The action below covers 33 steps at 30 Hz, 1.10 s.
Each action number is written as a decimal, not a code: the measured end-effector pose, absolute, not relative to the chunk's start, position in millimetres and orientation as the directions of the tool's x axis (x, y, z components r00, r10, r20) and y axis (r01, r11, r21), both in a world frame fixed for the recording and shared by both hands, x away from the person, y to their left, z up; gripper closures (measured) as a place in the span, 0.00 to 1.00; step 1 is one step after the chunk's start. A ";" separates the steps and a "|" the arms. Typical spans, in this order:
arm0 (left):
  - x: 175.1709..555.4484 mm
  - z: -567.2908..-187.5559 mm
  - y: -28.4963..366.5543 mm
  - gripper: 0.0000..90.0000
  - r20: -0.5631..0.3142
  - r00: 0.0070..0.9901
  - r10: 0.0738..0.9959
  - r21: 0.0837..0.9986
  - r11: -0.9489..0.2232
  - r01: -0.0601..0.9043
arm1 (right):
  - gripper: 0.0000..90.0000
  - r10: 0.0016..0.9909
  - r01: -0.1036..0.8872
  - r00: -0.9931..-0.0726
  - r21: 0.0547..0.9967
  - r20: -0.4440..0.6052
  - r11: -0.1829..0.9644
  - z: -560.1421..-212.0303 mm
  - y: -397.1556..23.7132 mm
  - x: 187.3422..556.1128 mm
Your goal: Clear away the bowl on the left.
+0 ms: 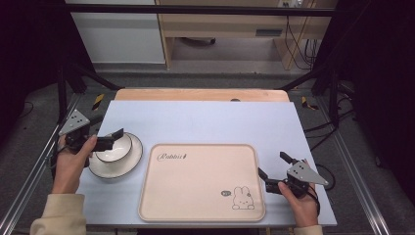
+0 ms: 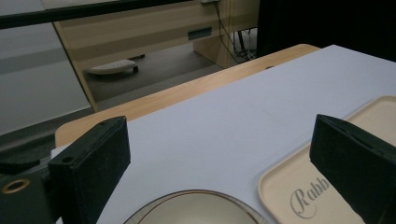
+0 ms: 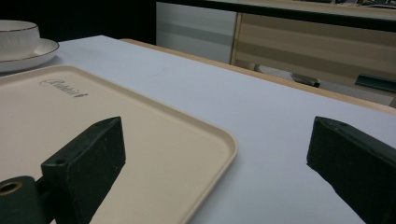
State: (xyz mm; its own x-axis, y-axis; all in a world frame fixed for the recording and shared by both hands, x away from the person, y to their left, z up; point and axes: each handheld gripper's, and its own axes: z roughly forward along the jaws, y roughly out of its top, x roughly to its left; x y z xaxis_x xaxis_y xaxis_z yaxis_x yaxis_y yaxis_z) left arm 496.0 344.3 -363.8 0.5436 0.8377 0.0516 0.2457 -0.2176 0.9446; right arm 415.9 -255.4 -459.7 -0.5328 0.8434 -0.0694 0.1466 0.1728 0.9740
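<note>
A white bowl [image 1: 119, 149] stands on a white plate [image 1: 128, 164] at the table's left. My left gripper [image 1: 110, 141] hovers over the bowl's left side, open, with nothing between its jaws. In the left gripper view the bowl's gold-edged rim [image 2: 196, 207] lies low between the wide-apart jaws of the left gripper [image 2: 219, 135]. A beige tray [image 1: 200, 181] with a rabbit drawing lies empty in the middle. My right gripper [image 1: 272, 165] is open at the tray's right edge. In the right gripper view the right gripper [image 3: 217, 140] straddles the tray's corner [image 3: 205, 140]; the bowl [image 3: 16, 35] and plate [image 3: 37, 50] sit far left.
A pale blue mat [image 1: 205, 122] covers the wooden table [image 1: 200, 94]. Black frame rails [image 1: 337, 147] run along both sides. Wooden furniture [image 1: 220, 24] and cables [image 1: 298, 44] stand on the floor beyond the far edge.
</note>
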 end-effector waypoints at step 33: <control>508.9 -409.0 381.8 0.09 -0.058 0.331 0.942 0.867 -0.117 0.485 | 0.04 0.841 0.150 -0.536 0.972 -0.073 0.180 -461.4 -251.7 417.7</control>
